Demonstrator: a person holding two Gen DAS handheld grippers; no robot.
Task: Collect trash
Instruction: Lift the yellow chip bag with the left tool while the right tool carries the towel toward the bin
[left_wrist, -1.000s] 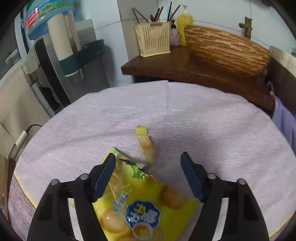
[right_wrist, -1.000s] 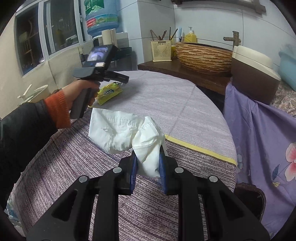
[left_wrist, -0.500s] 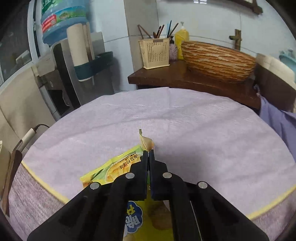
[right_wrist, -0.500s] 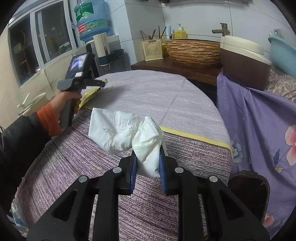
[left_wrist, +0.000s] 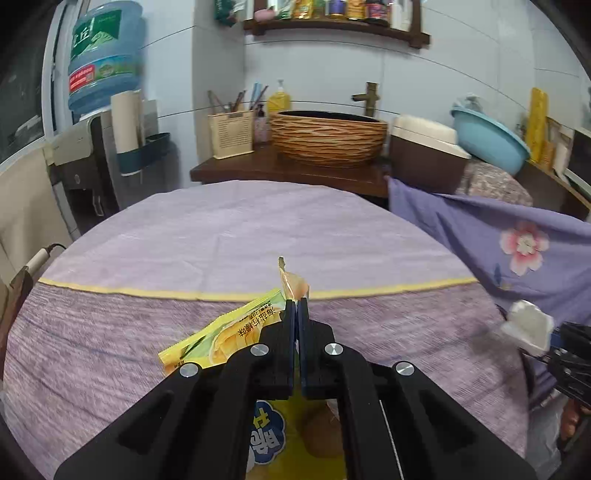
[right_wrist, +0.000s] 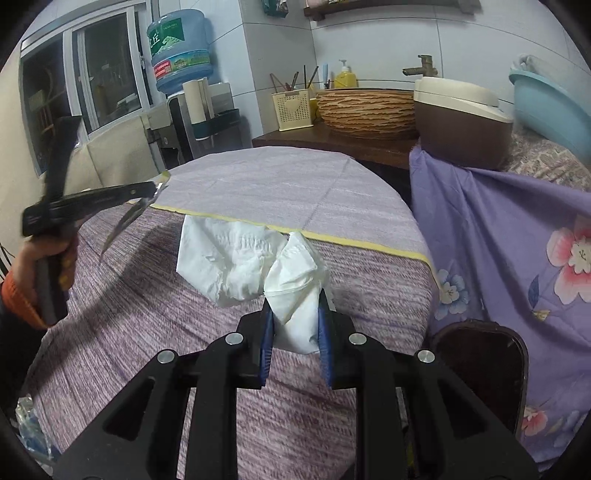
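Observation:
My left gripper (left_wrist: 295, 306) is shut on a yellow snack wrapper (left_wrist: 225, 332) and holds it above the round purple-clothed table (left_wrist: 240, 229). The wrapper's torn strip (left_wrist: 291, 282) sticks up past the fingertips. My right gripper (right_wrist: 295, 314) is shut on a crumpled white tissue (right_wrist: 291, 280), whose loose part (right_wrist: 225, 254) hangs over the table (right_wrist: 280, 184). In the right wrist view the left gripper (right_wrist: 157, 188) is at the left with the wrapper (right_wrist: 125, 221) dangling edge-on. In the left wrist view the right gripper (left_wrist: 546, 343) and tissue (left_wrist: 526, 323) are at the right edge.
A wooden counter (left_wrist: 288, 170) behind the table holds a woven basin (left_wrist: 328, 136), a utensil basket (left_wrist: 231, 134) and a soap bottle (left_wrist: 279, 101). A water dispenser (left_wrist: 99, 147) stands at the left. A floral purple cloth (right_wrist: 498, 229) drapes at the right over a dark chair back (right_wrist: 480, 354).
My left gripper closed on the yellow wrapper, lifted it off the table and pulled back toward the near side. My right gripper still holds the tissue and has barely moved.

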